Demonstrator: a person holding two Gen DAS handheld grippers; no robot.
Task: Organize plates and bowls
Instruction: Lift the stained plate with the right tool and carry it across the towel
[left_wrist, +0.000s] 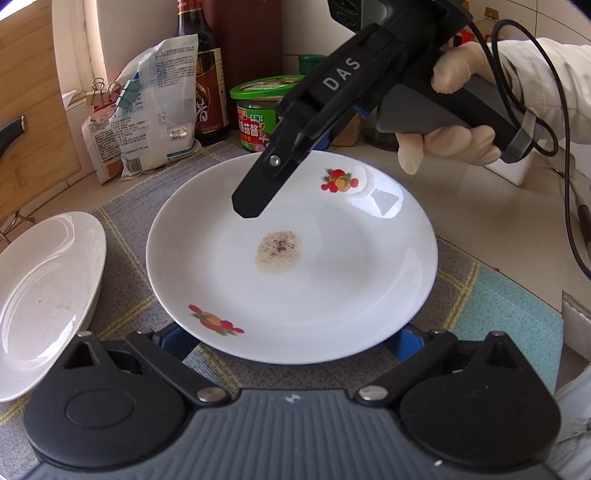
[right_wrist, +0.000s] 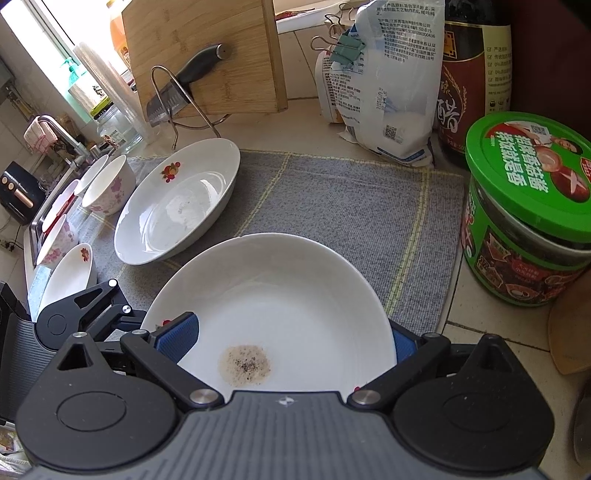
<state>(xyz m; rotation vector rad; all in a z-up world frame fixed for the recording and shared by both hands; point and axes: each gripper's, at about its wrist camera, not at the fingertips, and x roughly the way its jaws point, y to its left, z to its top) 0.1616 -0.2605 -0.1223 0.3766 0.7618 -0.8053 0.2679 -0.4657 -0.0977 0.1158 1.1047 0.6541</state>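
A white plate with fruit prints and a brown stain (left_wrist: 291, 258) rests on the grey mat; it also shows in the right wrist view (right_wrist: 280, 302). My left gripper (left_wrist: 291, 341) is open, its blue pads beneath the plate's near rim on both sides. My right gripper (right_wrist: 291, 338) is open around the plate's far rim; one finger (left_wrist: 266, 177) hangs over the plate, one blue pad (right_wrist: 177, 336) lies over the plate's inside, the other outside the rim. A second white plate (right_wrist: 173, 206) lies to the left, also seen in the left wrist view (left_wrist: 44, 295).
Floral bowls (right_wrist: 107, 188) and small dishes (right_wrist: 70, 277) stand by the sink at the left. A green-lidded jar (right_wrist: 524, 206), a dark bottle (right_wrist: 469, 85), clipped bags (right_wrist: 391, 81) and a cutting board with a knife (right_wrist: 207, 59) line the back of the counter.
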